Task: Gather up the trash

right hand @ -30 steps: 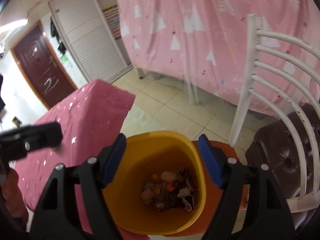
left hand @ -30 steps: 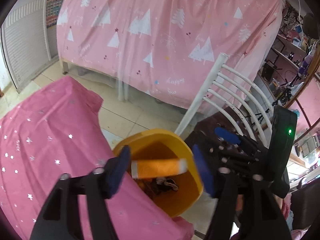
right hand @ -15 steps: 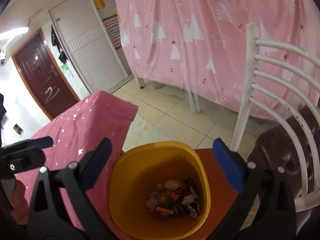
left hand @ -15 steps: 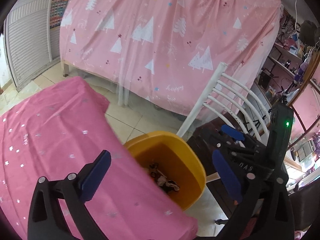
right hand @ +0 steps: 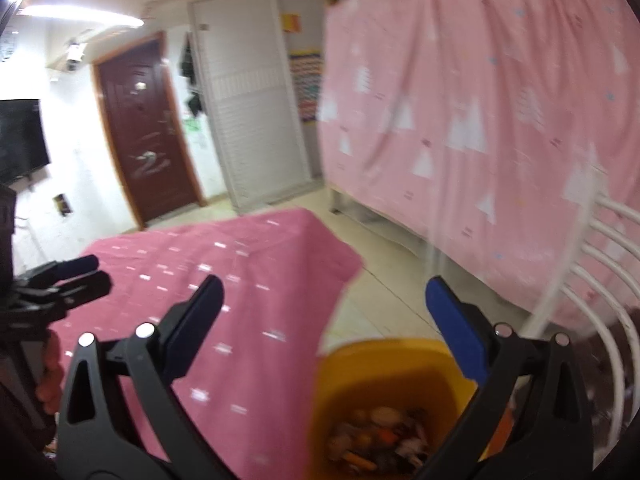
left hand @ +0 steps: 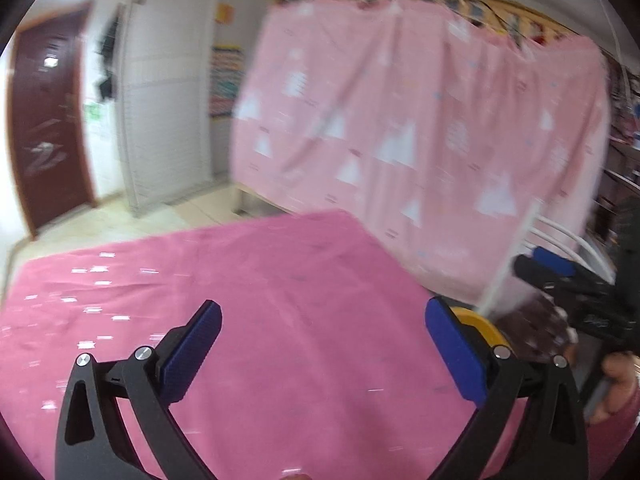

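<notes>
A yellow trash bin (right hand: 384,364) holds several scraps of trash (right hand: 380,436) and stands beside the table, low in the right wrist view. Only its rim (left hand: 476,320) shows in the left wrist view, behind the right finger. My left gripper (left hand: 322,344) is open and empty above the pink tablecloth (left hand: 280,300). My right gripper (right hand: 324,320) is open and empty above the bin and the table's edge. The right gripper also shows at the right of the left wrist view (left hand: 568,284). The left gripper shows at the left of the right wrist view (right hand: 64,280). Both views are blurred.
A white slatted chair (right hand: 600,264) stands right of the bin. A pink curtain with white trees (left hand: 420,128) hangs behind. A brown door (right hand: 144,128) and white closet doors (right hand: 256,120) are at the back. Tiled floor (right hand: 384,280) lies between table and curtain.
The orange piece held in my left gripper a second ago is gone and both grippers have opened wide. Both cameras have swung up and left, away from the bin, toward the table.
</notes>
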Demonstrator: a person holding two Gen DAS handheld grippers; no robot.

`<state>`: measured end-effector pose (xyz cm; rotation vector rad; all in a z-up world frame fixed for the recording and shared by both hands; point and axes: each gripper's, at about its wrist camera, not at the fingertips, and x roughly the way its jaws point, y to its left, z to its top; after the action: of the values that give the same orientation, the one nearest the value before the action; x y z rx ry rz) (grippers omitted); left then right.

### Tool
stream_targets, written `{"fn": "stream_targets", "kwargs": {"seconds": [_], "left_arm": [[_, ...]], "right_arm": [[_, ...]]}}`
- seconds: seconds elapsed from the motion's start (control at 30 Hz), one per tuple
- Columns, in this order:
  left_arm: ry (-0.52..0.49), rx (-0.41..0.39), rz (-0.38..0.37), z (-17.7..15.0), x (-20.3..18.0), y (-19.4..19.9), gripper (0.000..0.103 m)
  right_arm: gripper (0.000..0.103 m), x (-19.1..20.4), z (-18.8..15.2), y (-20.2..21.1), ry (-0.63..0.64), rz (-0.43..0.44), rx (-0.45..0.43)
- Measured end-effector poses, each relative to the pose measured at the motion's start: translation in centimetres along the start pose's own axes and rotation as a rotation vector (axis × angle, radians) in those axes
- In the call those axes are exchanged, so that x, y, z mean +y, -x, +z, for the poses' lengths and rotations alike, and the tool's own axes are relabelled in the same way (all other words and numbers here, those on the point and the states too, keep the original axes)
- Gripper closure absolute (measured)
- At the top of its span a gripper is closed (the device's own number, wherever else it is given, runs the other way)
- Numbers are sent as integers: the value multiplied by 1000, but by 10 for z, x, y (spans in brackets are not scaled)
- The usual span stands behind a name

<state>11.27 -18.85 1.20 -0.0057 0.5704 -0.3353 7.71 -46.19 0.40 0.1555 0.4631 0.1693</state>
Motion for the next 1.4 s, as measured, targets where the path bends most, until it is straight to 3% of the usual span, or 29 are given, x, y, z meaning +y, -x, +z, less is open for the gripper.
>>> {"fn": "stream_targets", "kwargs": {"seconds": [0.1, 0.3, 0.4, 0.53, 0.73, 0.93, 1.1, 1.4], "left_arm": [[24, -48, 94, -4, 27, 20, 8], [74, -68, 272, -17, 71, 46, 8], [88, -69, 360, -28, 91, 55, 8], [117, -69, 417, -40, 113, 63, 8], [214, -47, 409, -49, 142, 75, 8], [260, -1, 377, -64, 158, 69, 8], [226, -8, 386, -69, 150, 63, 8], [172, -17, 409, -69, 138, 62, 8]], "right_arm": [[6, 25, 6, -3, -7, 101, -16], [6, 84, 4, -19, 9, 277, 2], [6, 109, -3, -24, 39, 276, 1], [6, 128, -11, -29, 58, 319, 8], [6, 140, -26, -37, 59, 315, 54], [6, 151, -31, -34, 137, 227, 1], [6, 154, -28, -44, 197, 203, -5], [6, 135, -25, -54, 86, 232, 59]]}}
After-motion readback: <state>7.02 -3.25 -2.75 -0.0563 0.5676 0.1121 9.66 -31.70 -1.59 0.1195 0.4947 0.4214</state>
